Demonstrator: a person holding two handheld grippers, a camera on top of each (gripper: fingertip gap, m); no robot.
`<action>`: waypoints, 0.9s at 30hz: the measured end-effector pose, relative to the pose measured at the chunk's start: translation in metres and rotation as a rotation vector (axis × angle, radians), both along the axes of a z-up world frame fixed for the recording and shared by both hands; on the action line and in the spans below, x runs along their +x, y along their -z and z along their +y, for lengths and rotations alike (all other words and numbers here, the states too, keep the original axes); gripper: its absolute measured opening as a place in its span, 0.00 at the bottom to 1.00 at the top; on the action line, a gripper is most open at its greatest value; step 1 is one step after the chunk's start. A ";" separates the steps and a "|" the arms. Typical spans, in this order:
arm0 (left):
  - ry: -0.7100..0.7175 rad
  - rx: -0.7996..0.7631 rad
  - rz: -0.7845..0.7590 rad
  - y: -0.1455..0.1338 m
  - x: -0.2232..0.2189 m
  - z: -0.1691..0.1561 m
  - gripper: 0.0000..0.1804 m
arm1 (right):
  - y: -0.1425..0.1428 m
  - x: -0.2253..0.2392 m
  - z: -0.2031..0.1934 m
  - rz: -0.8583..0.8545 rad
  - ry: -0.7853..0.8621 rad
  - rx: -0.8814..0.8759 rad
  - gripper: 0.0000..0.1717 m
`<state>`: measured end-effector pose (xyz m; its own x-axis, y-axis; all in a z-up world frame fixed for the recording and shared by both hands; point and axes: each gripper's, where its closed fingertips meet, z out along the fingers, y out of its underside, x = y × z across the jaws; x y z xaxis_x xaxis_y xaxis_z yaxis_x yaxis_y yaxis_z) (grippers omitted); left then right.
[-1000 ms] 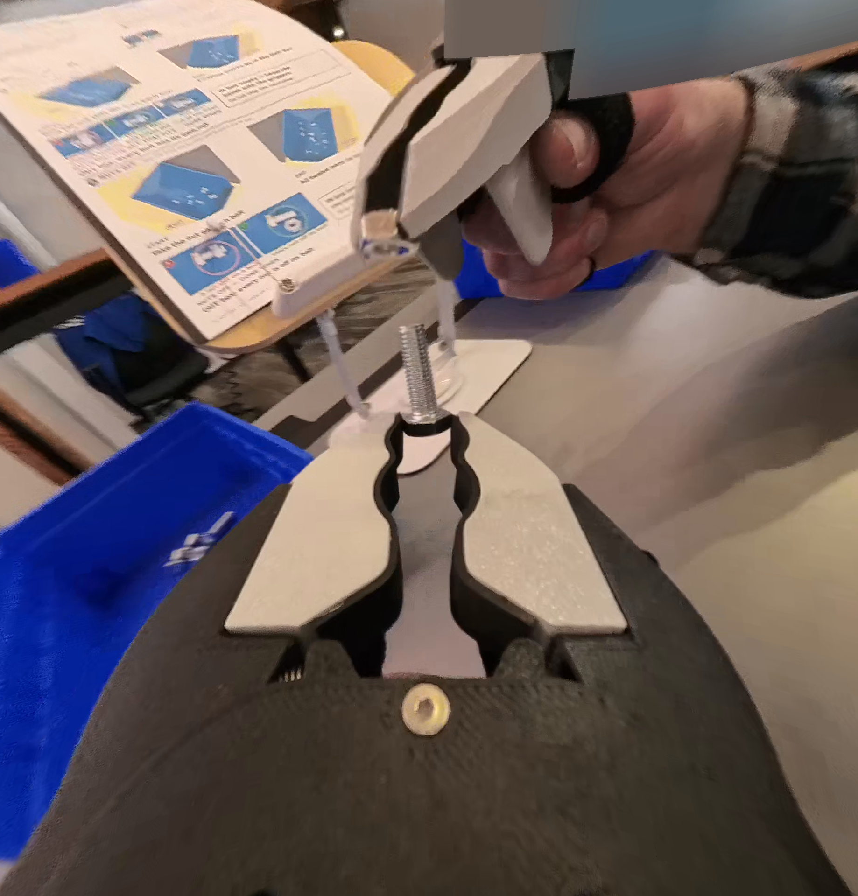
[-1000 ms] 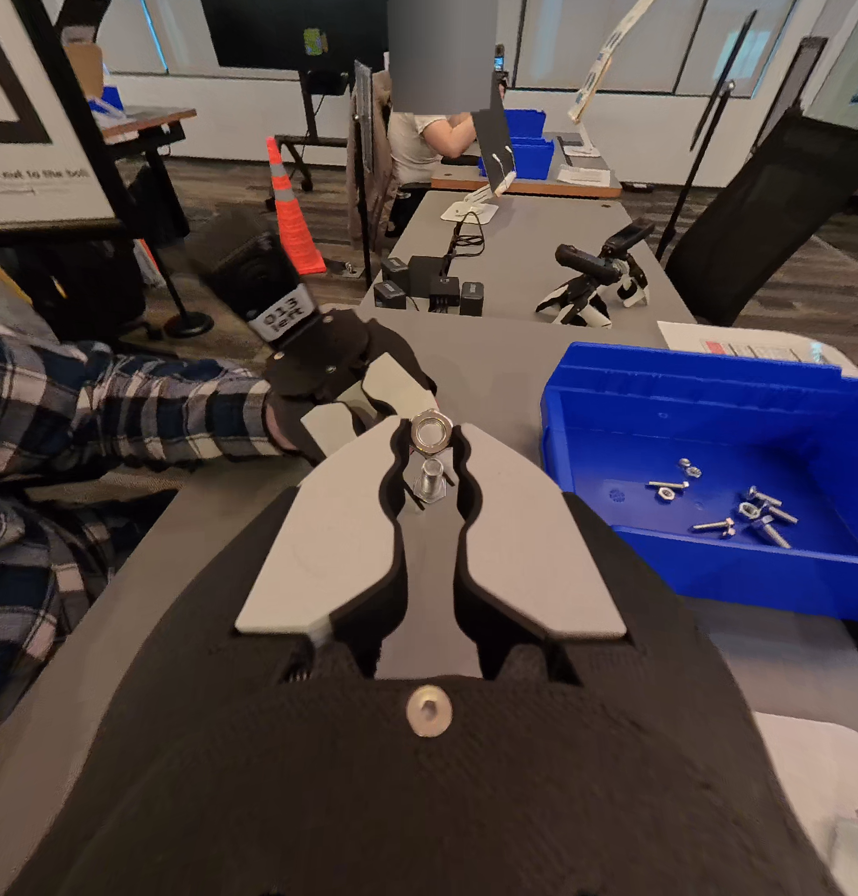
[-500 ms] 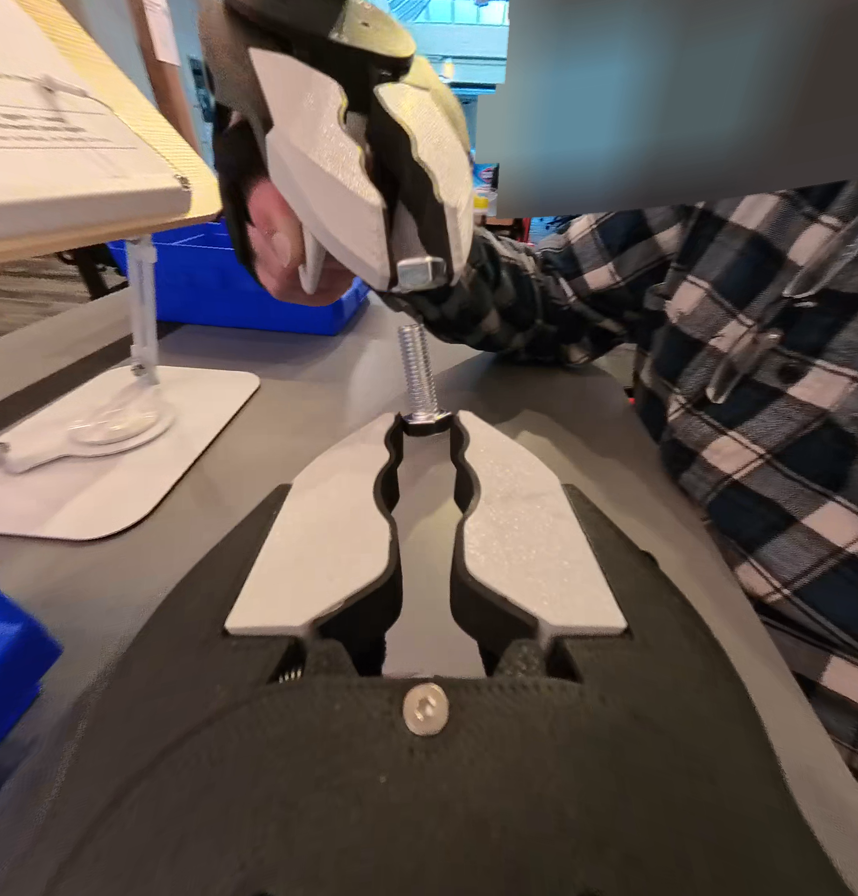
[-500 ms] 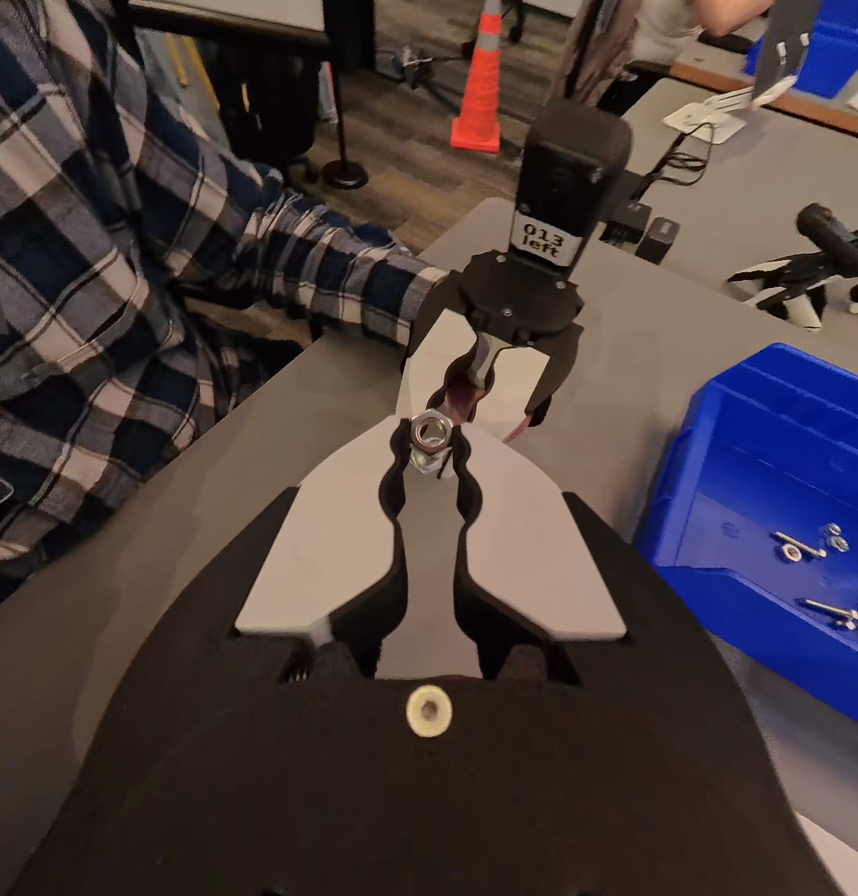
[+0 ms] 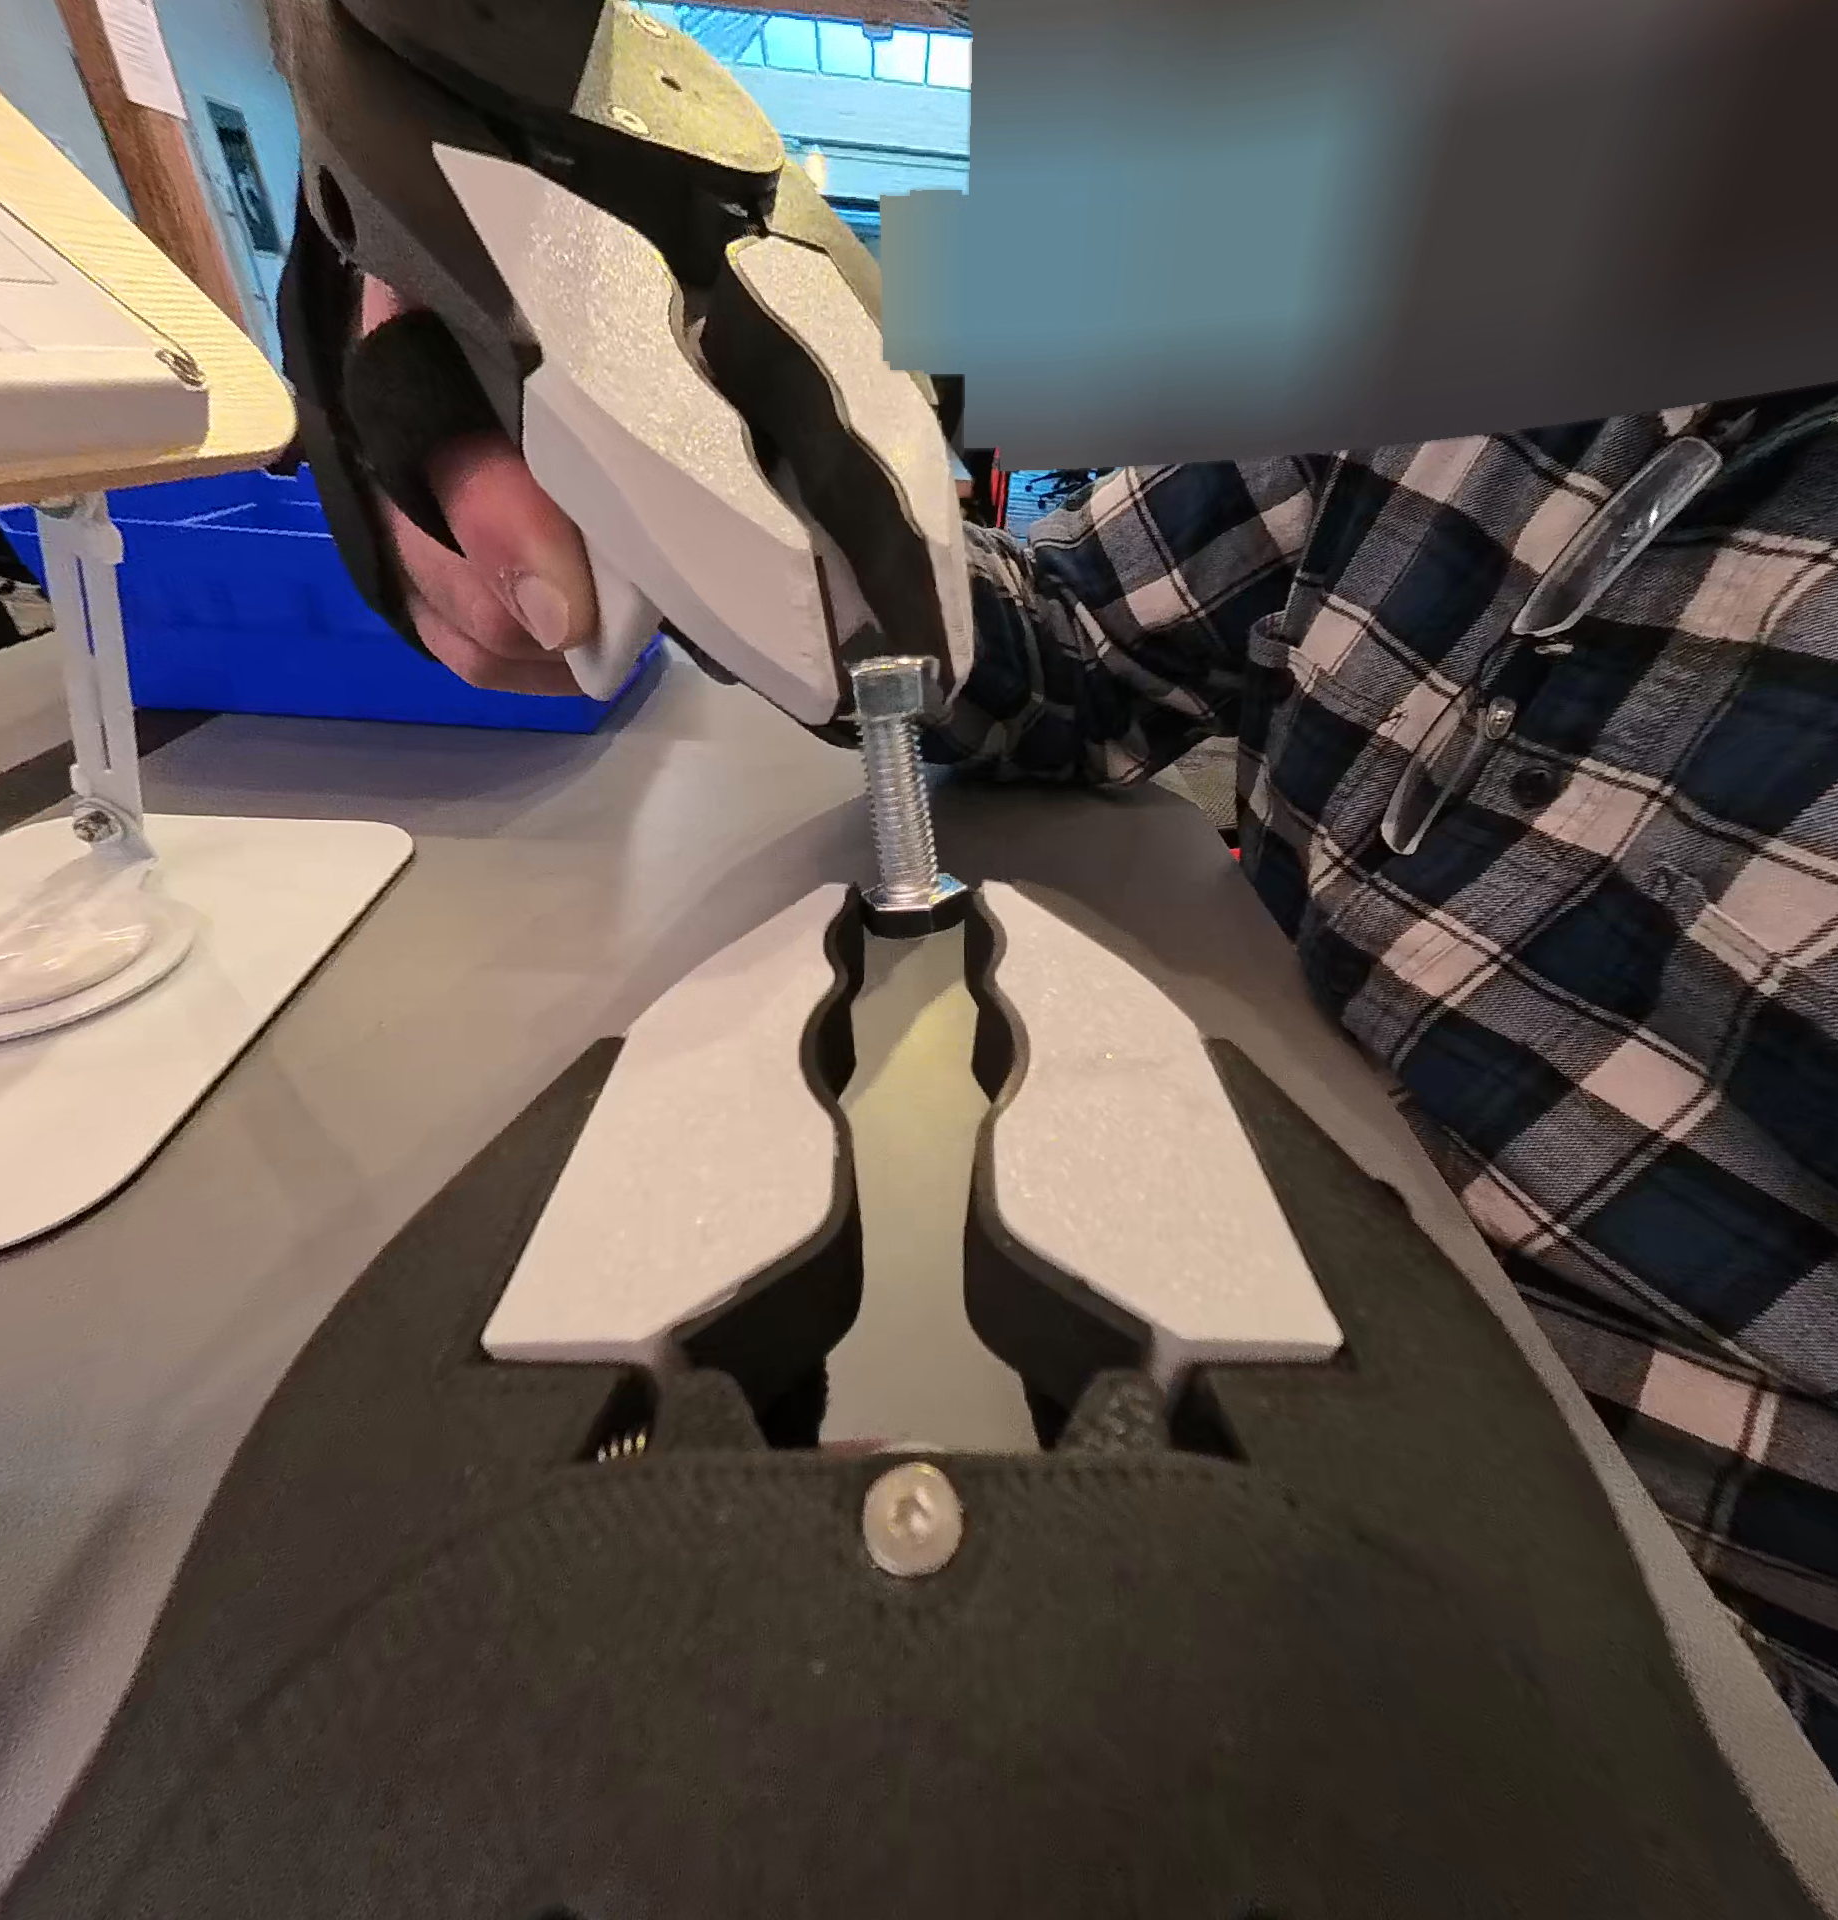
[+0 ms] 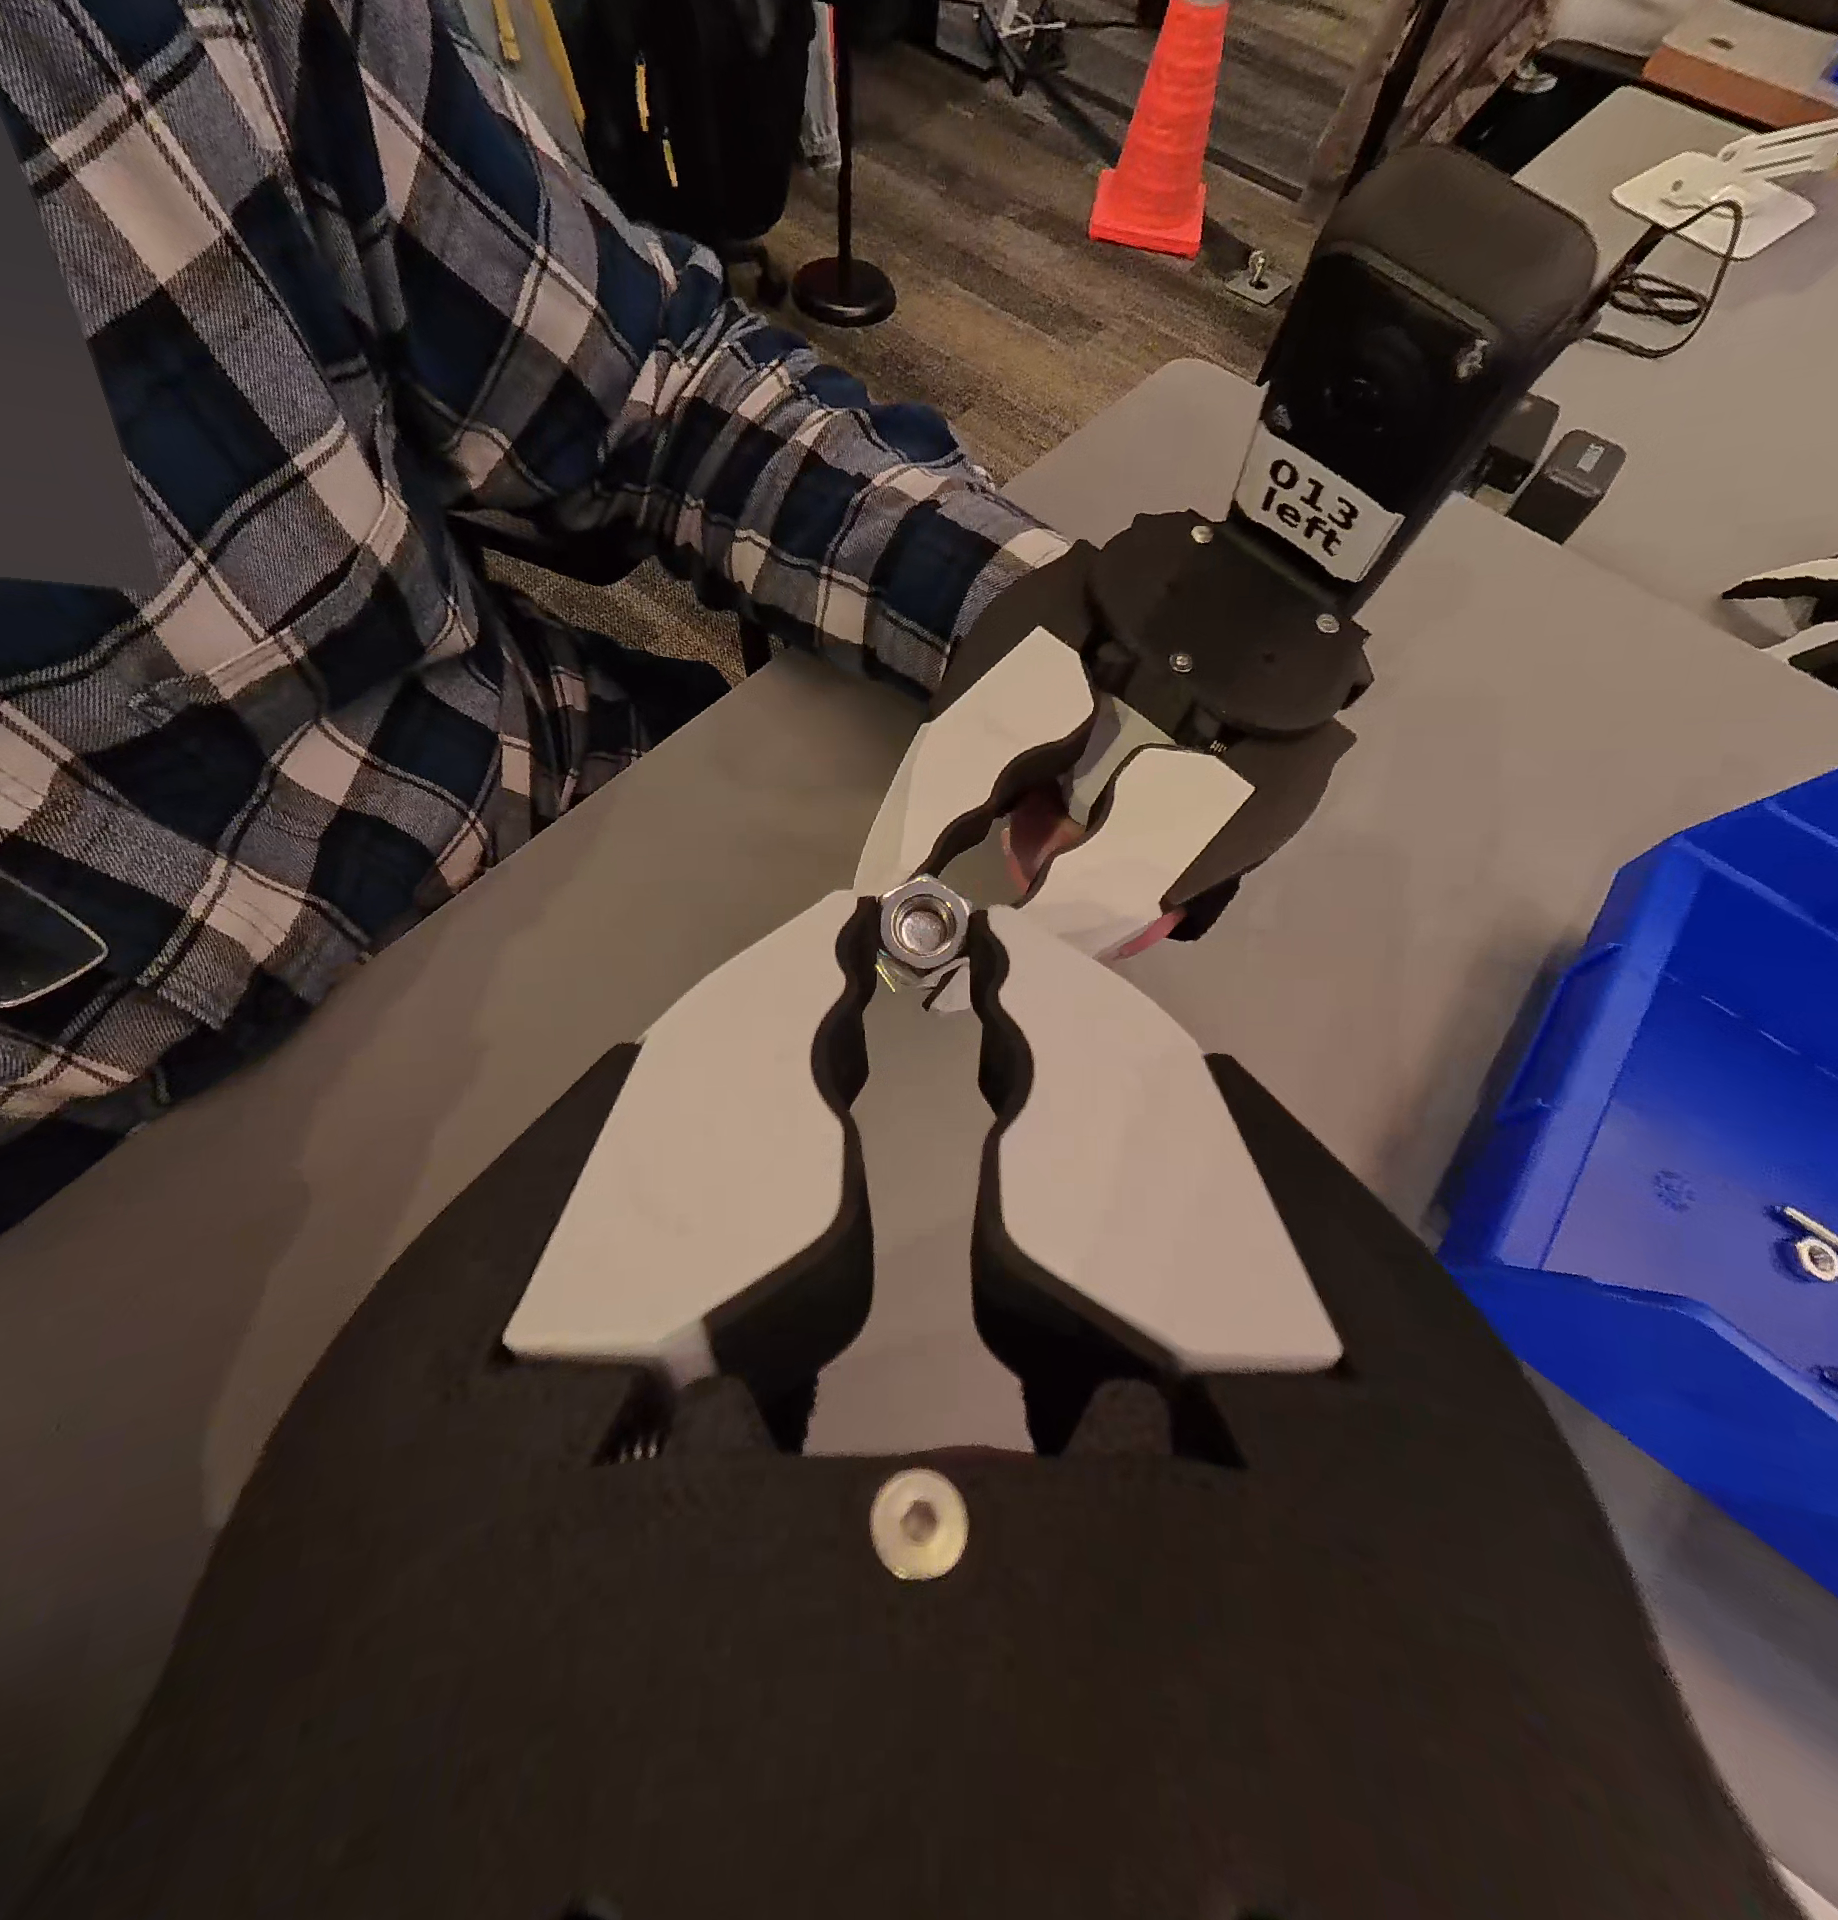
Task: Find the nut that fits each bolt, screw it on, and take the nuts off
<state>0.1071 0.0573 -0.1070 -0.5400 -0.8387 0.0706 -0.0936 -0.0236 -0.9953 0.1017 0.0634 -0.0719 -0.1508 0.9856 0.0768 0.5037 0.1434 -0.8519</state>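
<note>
In the left wrist view my left gripper [image 5: 913, 914] is shut on the hex head of a silver bolt [image 5: 897, 800], which stands upright with its threads pointing up. My right gripper [image 5: 891, 681] reaches down from above, shut on a silver nut [image 5: 891, 691] that sits on the bolt's top end. In the right wrist view my right gripper [image 6: 921, 932] grips the nut [image 6: 923, 925] by its flats, and the bolt's tip shows inside the nut's hole. The left gripper's fingers [image 6: 998, 748] meet just beneath the nut, over the grey table [image 6: 582, 935].
A blue bin [image 6: 1673, 1039] with several loose bolts and nuts [image 6: 1819, 1257] stands to the right. A white stand base [image 5: 219, 935] carrying an instruction board [image 5: 84, 364] is at the left, with another blue bin [image 5: 271, 603] behind. The person's plaid sleeve [image 5: 1517, 935] is close by. The grippers are tip to tip, or close to it.
My right gripper has come down with the nut, from a little above the bolt's tip to resting on it. My left gripper has kept hold of the bolt while both views swung round.
</note>
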 end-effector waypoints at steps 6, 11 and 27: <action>-0.095 0.058 -0.005 0.000 0.004 0.012 0.10 | 0.000 0.003 0.009 -0.004 0.053 -0.007 0.10; -0.200 0.114 0.003 0.002 0.007 0.027 0.10 | 0.001 0.005 0.024 0.008 0.123 -0.024 0.10; -0.398 0.291 0.050 0.012 0.013 0.052 0.10 | 0.010 0.007 0.047 -0.033 0.252 -0.010 0.10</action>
<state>0.1197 0.1089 -0.1195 -0.1754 -0.9680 -0.1795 -0.1812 0.2110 -0.9605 0.1082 0.1100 -0.0814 0.0970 0.9931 0.0660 0.5498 0.0018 -0.8353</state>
